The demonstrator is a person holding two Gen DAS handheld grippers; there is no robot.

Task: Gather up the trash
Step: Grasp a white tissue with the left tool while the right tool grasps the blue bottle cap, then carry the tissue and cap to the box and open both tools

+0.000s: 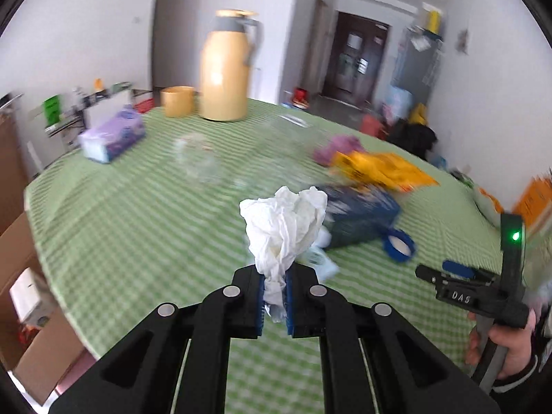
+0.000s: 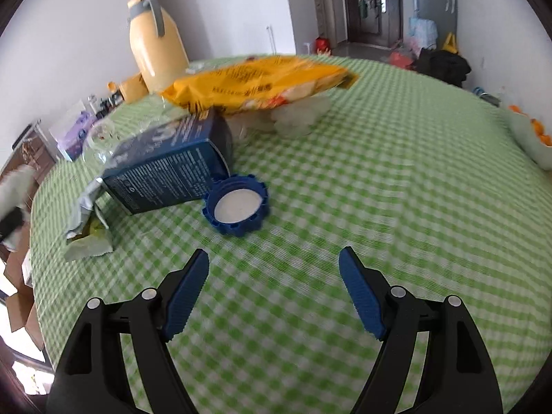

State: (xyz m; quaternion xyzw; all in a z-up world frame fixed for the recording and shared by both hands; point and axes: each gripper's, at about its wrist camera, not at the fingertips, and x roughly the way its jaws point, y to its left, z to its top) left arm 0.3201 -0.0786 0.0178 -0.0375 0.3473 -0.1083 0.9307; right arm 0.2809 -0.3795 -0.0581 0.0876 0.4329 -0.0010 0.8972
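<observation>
My left gripper (image 1: 275, 277) is shut on a crumpled white tissue (image 1: 284, 224) and holds it above the green checked table (image 1: 138, 214). My right gripper (image 2: 274, 262) is open and empty, just short of a blue bottle cap (image 2: 237, 207) lying open side up. Beside the cap lies a dark blue carton (image 2: 172, 169), with a torn silver and green wrapper (image 2: 86, 227) at its left end. A yellow snack bag (image 2: 262, 82) lies behind it. The right gripper also shows in the left wrist view (image 1: 448, 272) at the right, near the cap (image 1: 400, 245).
A yellow thermos (image 1: 226, 69), a yellow cup (image 1: 177, 101) and a purple tissue pack (image 1: 112, 136) stand at the far side. A clear glass jar (image 2: 103, 138) and a bowl of orange fruit (image 2: 533, 134) are on the table. Cardboard boxes (image 1: 31, 310) stand left of it.
</observation>
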